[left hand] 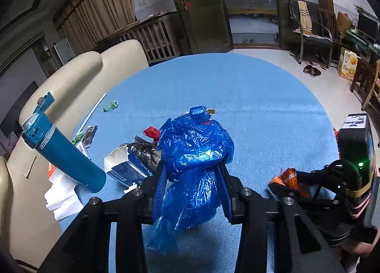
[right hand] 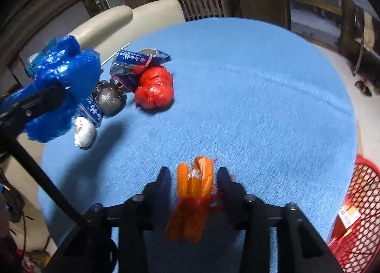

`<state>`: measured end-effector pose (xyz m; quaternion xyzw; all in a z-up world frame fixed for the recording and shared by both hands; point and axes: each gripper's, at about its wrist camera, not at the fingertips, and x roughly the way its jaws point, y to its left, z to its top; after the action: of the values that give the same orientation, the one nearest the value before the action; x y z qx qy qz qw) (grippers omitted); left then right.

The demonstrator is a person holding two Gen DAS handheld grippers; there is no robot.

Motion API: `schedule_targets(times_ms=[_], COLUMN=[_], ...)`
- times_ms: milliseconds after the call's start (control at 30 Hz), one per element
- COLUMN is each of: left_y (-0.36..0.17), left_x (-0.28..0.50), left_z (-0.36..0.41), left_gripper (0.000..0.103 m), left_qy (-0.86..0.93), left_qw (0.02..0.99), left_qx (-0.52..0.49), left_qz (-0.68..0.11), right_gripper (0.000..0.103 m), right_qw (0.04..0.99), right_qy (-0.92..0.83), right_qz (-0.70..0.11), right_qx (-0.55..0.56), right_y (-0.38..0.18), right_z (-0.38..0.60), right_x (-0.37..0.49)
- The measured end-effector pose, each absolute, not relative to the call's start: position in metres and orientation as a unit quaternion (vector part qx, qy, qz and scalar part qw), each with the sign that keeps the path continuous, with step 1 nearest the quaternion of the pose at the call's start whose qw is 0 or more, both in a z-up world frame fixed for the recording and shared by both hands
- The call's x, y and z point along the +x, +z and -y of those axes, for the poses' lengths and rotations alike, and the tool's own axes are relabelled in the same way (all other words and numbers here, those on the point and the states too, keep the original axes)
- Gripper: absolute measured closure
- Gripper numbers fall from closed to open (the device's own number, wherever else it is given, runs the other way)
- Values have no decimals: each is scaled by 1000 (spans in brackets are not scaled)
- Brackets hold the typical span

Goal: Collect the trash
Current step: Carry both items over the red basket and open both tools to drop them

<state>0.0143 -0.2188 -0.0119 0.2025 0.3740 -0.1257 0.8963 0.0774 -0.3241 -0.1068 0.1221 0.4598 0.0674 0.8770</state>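
We see the left claw (left hand: pixel 192 175) clenched on a knotted blue bag (left hand: pixel 194 147), lifted above the blue counter (left hand: pixel 261 111); the right claw (right hand: pixel 192 175) stands released around an orange wrapper (right hand: pixel 196 178), pads apart from it; a red bag (right hand: pixel 154 90) lies beyond, beside the blue bag.

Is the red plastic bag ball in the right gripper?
No. The red plastic bag ball lies on the blue tablecloth, far from the right gripper, which has an orange wrapper between its fingers.
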Motion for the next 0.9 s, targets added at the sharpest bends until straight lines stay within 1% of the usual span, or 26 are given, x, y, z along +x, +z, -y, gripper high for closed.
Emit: schedule_targets(times_ms=[33,100,267,467,667,900], left_y=[-11,-10,-5,6,18,26], left_x=[14,13,10,2,-10,-27], left_z=[219,219,223,236,258,294], left_gripper=[61,61,61,60,61,61], left_qy=[-125,-125,-129,-139,-157,-186], left_qw=[897,897,898,900,900,895], left_qx=[203,202,205,212,228,251], left_qz=[-373,-373,-367,-355,-338,-318], right_gripper=[71,72,72,72,72,72], right_qw=[878,879,880,890,902,909], right_qy=[67,65,66,54,22,-12], right_qz=[-458,-456,-448,-416,-374,-340], right_qx=[121,123,144,180,215,239], right_y=[-107,-107,-101,-75,-45,-24], right_z=[324,324,333,365,410,455], right_x=[79,76,63,40,9,-24])
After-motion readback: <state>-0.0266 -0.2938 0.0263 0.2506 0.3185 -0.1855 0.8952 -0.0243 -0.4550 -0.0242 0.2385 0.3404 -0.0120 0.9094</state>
